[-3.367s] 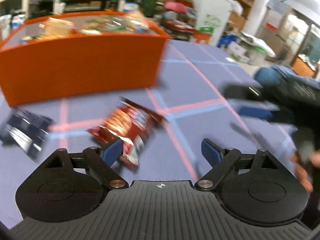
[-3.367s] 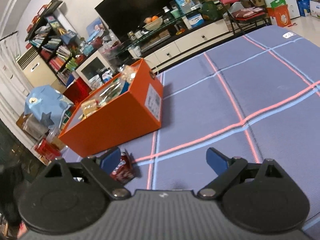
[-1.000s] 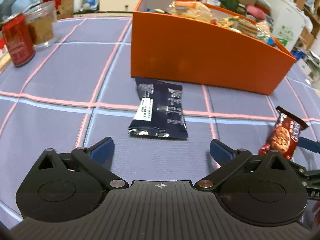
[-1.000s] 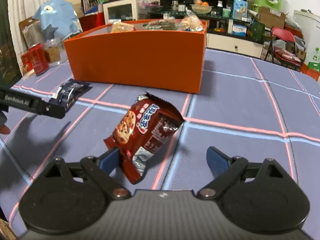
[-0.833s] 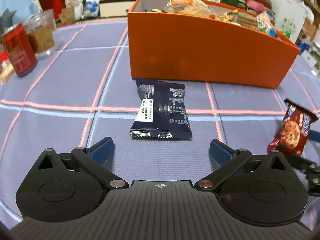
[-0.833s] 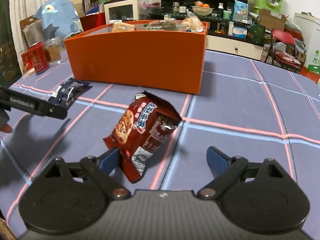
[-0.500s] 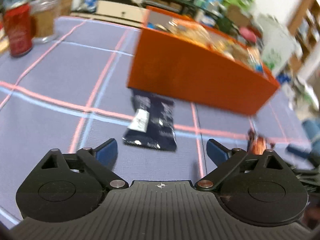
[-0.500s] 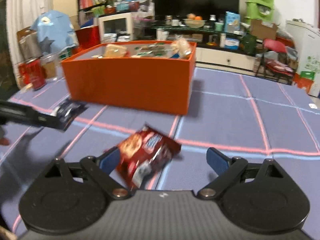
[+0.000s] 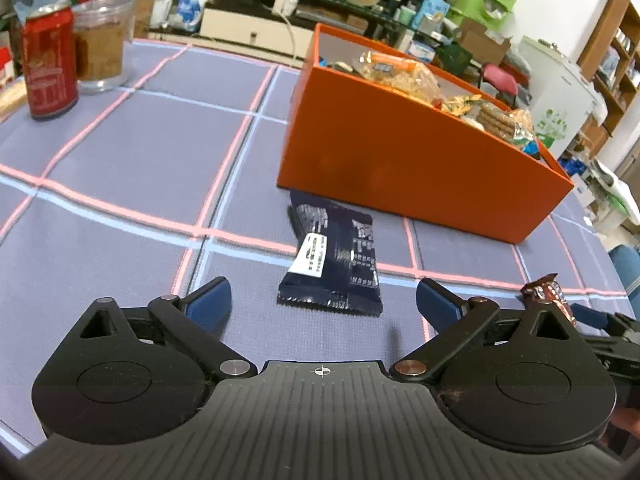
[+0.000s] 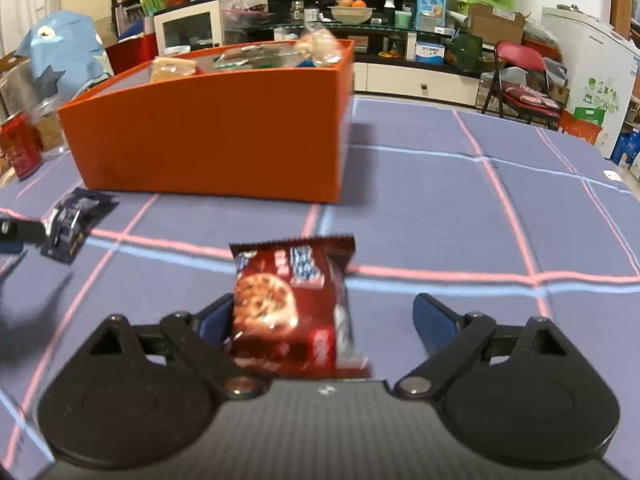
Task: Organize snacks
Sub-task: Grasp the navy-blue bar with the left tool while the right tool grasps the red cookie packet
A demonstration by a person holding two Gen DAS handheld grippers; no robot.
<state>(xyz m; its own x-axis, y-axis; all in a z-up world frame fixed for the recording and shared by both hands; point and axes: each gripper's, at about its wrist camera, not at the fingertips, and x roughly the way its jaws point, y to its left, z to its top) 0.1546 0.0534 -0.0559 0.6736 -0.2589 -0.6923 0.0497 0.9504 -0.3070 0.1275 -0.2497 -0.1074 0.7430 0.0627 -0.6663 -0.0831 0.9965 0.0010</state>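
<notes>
Snacks remaining outside the orange box point(image 10: 208, 136) number two in these views: a dark navy packet point(image 9: 332, 264) and a red cookie packet point(image 10: 292, 304). The box already holds several wrapped items, including clear-film bags and a stack of round biscuits, so the task appears to be in its late stage, with both loose packets yet to be lifted and placed.

Position of items:
- Navy packet: centre of the left wrist view, flat on the worktop point(image 9: 120, 152), its far end just beside the box's near wall
- Cookie packet: lower centre of the right wrist view, lying between the fingers of the right gripper point(image 10: 324, 316) and close against the left finger; contact cannot be confirmed

Gripper state:
- Left gripper point(image 9: 322, 300): fingers wide apart, nothing between them, navy packet just ahead
- Right gripper: fingers wide apart, not clamped on the cookie packet

Materials and shapes:
- Both packets are glossy film pillow packs with crimped, serrated end seals; the navy one carries a white label and fine print, the red one a printed cookie
- The box is rectangular, smooth, matt and open-topped
- The worktop covering is a purple-blue textile with pink and pale blue grid lines
- A red can point(image 9: 50, 64) and a clear plastic cup point(image 9: 102, 42) stand at the upper left of the left wrist view, well apart from the box
</notes>
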